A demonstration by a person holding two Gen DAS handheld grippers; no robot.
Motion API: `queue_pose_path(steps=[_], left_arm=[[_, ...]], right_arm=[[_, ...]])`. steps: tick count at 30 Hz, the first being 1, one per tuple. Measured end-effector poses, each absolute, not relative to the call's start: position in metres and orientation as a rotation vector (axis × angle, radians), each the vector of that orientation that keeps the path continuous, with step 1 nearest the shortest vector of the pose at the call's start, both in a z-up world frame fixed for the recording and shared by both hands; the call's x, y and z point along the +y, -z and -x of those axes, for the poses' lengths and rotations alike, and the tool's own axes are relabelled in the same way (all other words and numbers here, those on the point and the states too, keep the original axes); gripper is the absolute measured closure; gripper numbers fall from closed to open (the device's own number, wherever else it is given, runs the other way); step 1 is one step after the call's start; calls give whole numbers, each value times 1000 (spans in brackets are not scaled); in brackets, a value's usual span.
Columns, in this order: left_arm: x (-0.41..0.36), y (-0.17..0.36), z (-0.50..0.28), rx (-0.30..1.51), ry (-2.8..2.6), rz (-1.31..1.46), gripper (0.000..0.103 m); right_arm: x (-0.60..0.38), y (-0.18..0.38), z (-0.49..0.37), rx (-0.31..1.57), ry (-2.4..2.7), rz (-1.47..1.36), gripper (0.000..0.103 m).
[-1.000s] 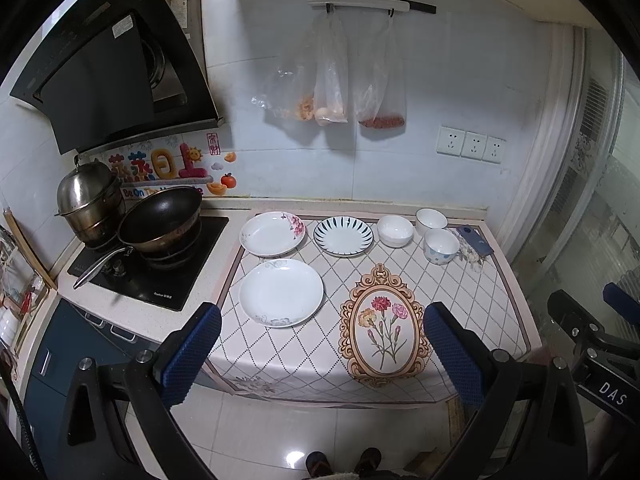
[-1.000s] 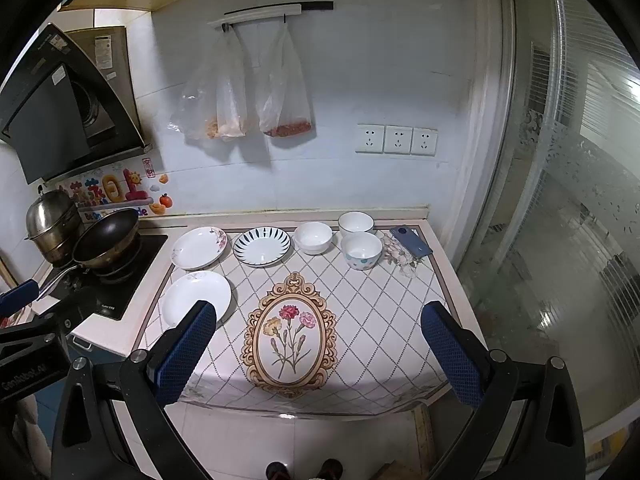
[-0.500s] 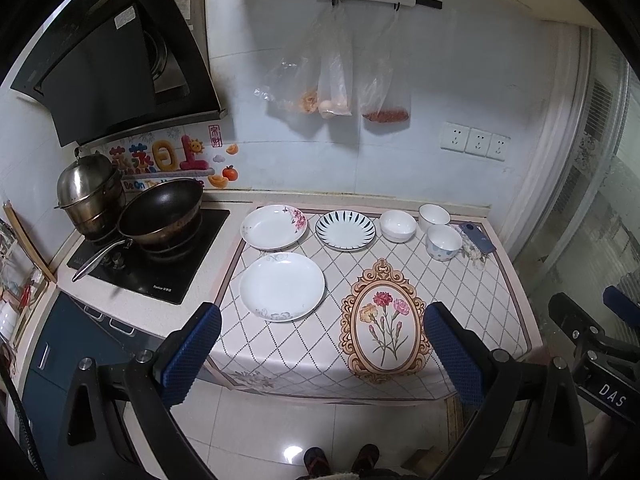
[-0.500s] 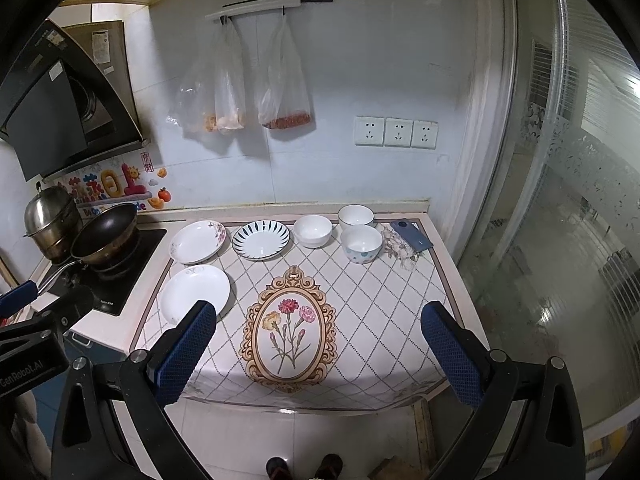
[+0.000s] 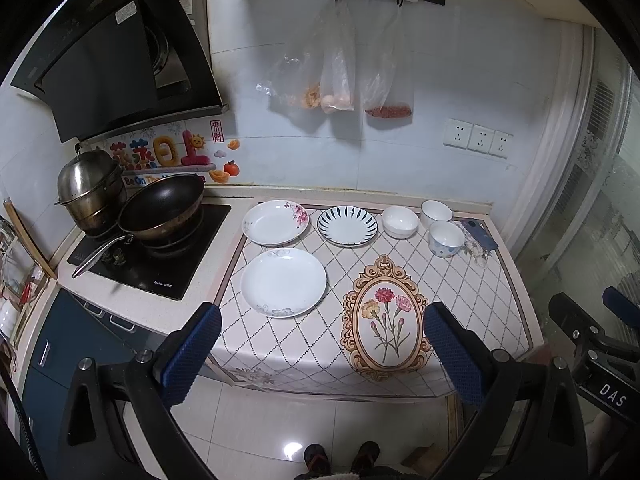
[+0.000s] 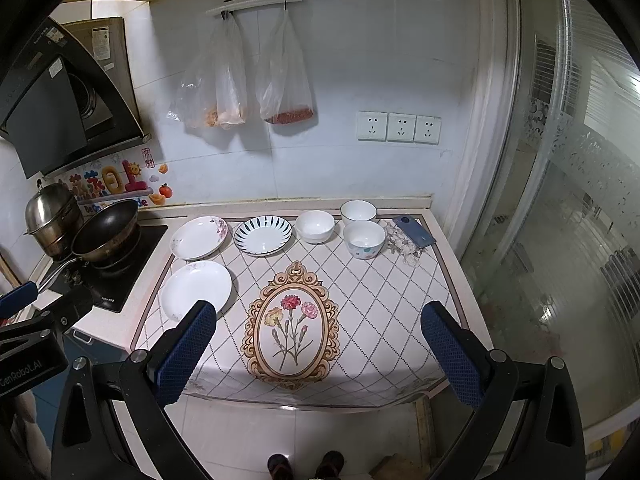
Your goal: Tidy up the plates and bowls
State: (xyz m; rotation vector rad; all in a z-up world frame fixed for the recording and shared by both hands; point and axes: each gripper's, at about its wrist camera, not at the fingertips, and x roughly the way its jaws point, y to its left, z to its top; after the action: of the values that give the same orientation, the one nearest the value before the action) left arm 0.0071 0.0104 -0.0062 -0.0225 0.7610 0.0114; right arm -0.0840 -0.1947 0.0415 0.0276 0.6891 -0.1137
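Both your left gripper (image 5: 322, 344) and right gripper (image 6: 318, 344) hang spread, empty. Pinch the near white glazed plate (image 5: 283, 281) by its rim; it's likely slippery, breakable.

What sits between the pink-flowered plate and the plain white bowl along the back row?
The blue-striped plate sits between the pink-flowered plate and the plain white bowl, apart from both; clearest in the right wrist view.
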Motion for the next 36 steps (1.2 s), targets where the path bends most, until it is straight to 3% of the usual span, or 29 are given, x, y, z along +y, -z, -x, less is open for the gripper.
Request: queue_pose_path(steps=[36], left_arm=[[8,8,-14,756,-5,20,0]], right_arm=[[-195,-38,76,696,123,-44,0]])
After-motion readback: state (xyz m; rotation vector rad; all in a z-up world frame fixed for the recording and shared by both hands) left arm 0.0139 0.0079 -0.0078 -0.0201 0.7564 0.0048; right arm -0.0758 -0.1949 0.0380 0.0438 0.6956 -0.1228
